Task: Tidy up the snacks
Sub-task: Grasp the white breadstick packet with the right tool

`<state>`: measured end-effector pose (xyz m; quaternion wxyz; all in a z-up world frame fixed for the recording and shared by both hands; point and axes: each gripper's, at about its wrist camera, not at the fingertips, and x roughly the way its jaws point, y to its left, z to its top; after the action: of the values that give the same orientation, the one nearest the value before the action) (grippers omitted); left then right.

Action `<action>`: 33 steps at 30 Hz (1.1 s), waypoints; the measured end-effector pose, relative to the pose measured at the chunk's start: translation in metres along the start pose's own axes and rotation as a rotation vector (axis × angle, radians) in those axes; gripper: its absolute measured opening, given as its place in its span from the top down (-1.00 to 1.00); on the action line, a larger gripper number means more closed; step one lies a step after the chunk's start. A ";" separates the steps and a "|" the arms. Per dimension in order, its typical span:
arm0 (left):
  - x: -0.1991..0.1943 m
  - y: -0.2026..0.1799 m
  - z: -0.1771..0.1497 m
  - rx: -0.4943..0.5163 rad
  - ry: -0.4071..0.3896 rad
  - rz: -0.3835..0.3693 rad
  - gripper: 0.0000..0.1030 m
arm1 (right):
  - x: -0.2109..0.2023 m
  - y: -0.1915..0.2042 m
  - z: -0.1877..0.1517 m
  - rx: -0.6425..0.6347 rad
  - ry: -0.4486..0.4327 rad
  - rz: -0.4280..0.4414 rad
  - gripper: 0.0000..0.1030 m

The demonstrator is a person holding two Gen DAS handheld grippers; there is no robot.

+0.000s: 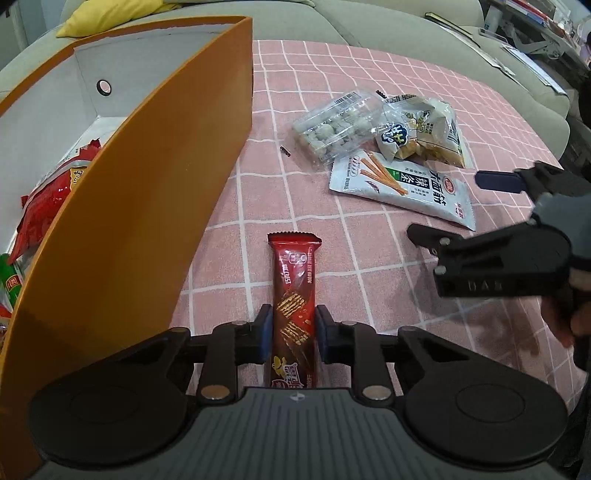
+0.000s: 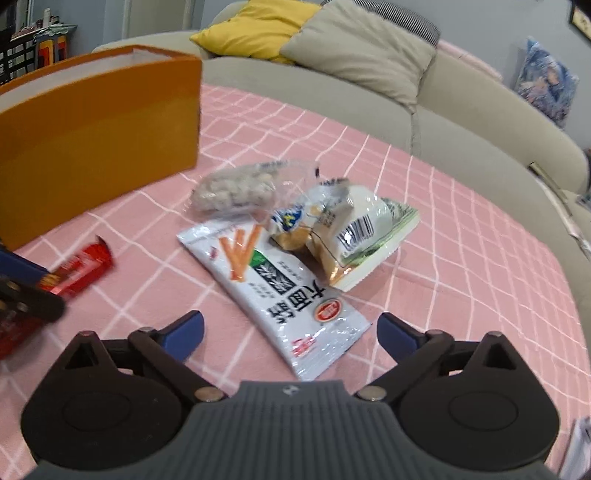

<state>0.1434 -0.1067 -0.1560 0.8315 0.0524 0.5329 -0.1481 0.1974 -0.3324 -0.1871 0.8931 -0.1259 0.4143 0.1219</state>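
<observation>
Both wrist cams, close, downward, shared snacks (image 1: 391, 147).

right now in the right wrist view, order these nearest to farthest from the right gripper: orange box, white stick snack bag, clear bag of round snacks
1. white stick snack bag, partly between the right gripper fingers
2. clear bag of round snacks, behind it
3. orange box, far left

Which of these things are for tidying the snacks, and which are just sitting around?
For the job:
orange box
red biscuit pack, clamped in the left gripper
white stick-snack bag
clear bag of round snacks
crumpled white bag
right gripper, open

Just lying about:
yellow cushion
beige cushion
sofa
</observation>
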 end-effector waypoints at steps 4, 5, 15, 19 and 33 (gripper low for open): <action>0.001 -0.003 0.001 0.000 0.009 0.008 0.50 | 0.013 -0.019 0.005 0.091 0.025 0.085 -0.92; 0.001 -0.004 0.001 0.004 0.010 0.011 0.50 | 0.015 -0.022 0.006 0.115 0.034 0.106 -0.93; 0.001 -0.003 0.001 -0.024 0.017 0.026 0.50 | -0.013 -0.001 -0.008 0.157 0.038 0.048 -0.33; -0.001 0.001 -0.001 -0.041 0.008 0.034 0.50 | -0.028 0.012 -0.015 0.225 0.082 0.003 -0.26; -0.006 0.002 -0.011 -0.026 0.001 0.012 0.47 | -0.076 0.067 -0.037 0.301 0.208 -0.043 -0.45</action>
<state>0.1318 -0.1009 -0.1553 0.8328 0.0450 0.5347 -0.1360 0.1020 -0.2902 -0.1596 0.8567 -0.0114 0.5151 0.0258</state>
